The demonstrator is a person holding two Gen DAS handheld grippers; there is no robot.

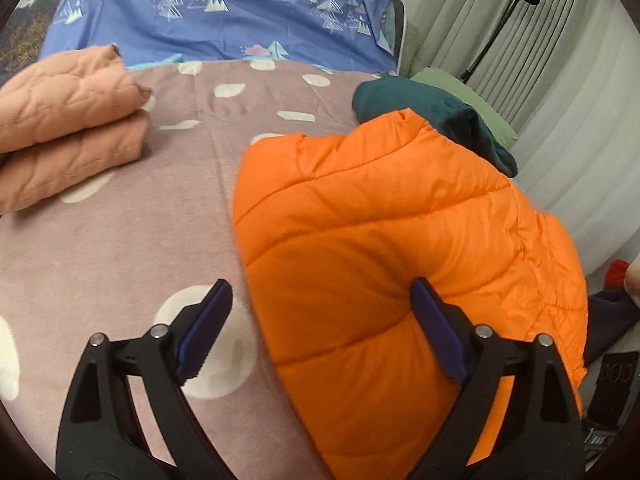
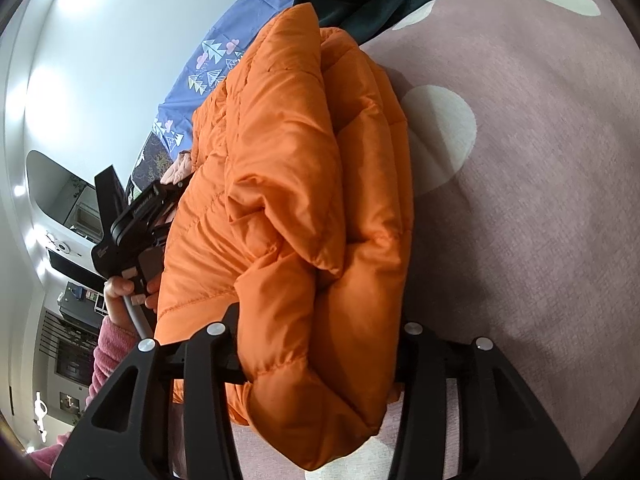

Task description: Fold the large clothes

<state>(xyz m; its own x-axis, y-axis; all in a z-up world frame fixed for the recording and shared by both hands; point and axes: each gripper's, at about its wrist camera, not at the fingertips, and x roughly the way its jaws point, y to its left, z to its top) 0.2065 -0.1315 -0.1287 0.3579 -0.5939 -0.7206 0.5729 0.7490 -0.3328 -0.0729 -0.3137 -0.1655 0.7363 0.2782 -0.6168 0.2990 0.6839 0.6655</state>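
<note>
A: Where is the orange puffer jacket [image 1: 408,248]?

B: Folded thick on the bed [image 1: 120,248], right of the left tongs [image 1: 320,328], its long axis running near to far.

A: And the tongs?

B: Left tongs gape wide, right pad [image 1: 436,328] touching the jacket's near edge. Right tongs [image 2: 316,344] clamp the bundled end.

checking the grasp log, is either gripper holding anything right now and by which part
The right gripper is clamped around the bunched, folded end of the orange puffer jacket. The left gripper is open, holding nothing, one finger resting against the jacket.
</note>
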